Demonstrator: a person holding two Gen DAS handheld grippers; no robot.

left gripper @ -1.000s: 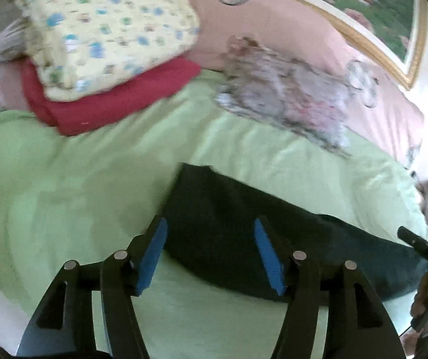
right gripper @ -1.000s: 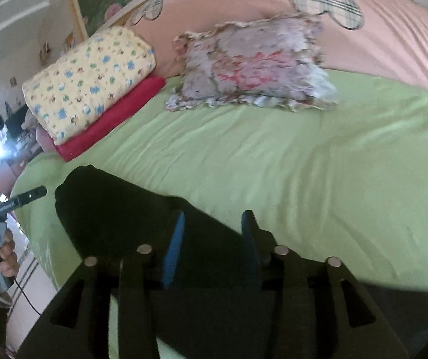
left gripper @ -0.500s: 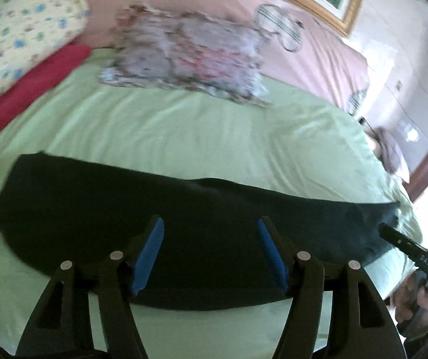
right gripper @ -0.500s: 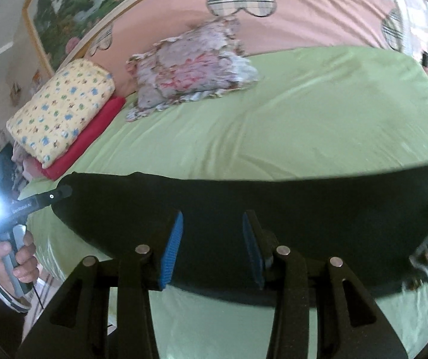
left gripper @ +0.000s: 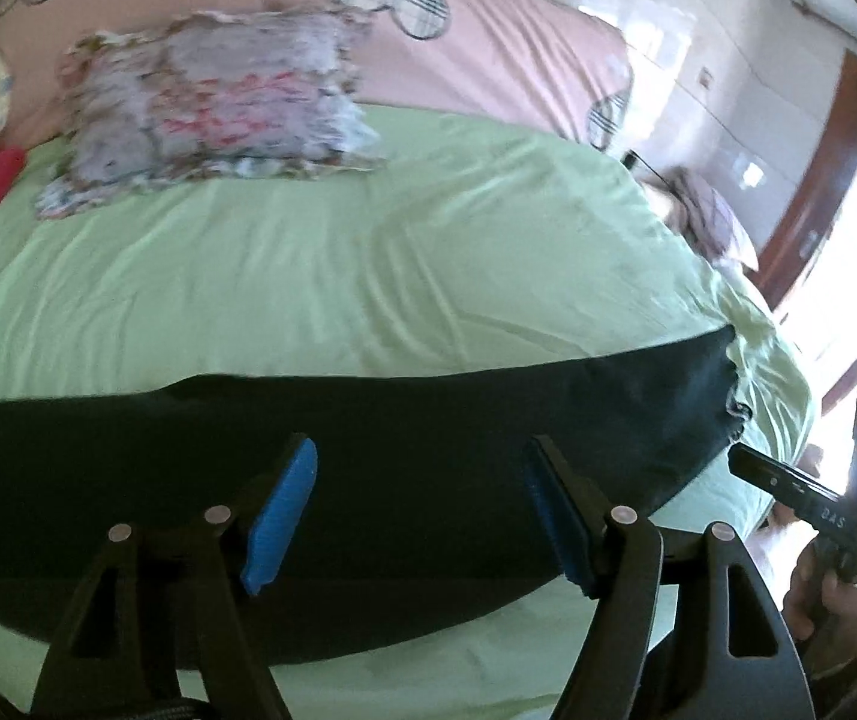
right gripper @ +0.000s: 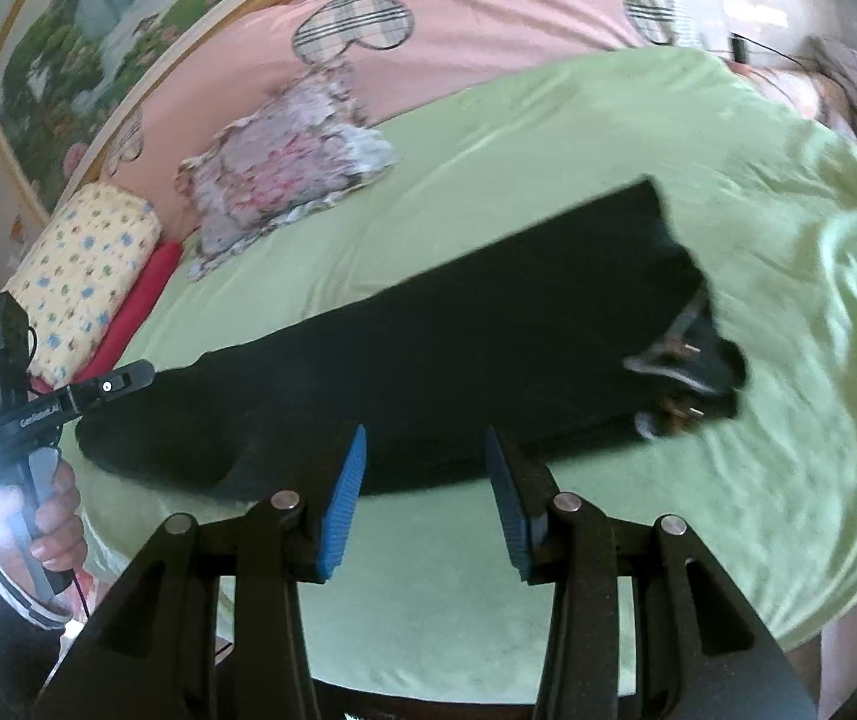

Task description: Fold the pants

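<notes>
Right wrist view shows the black pants (right gripper: 440, 372) laid flat on the green bed (right gripper: 578, 138), near its front edge, folded lengthwise into one long strip. The right tool (right gripper: 425, 495) hovers over the near edge, jaws apart and empty; the left tool (left gripper: 422, 504) hangs likewise above the mid-strip. The strip's long axis runs side to side, waistband probably at the right end. Folding well means pinching both corners of one end and carrying it squarely over.
</notes>
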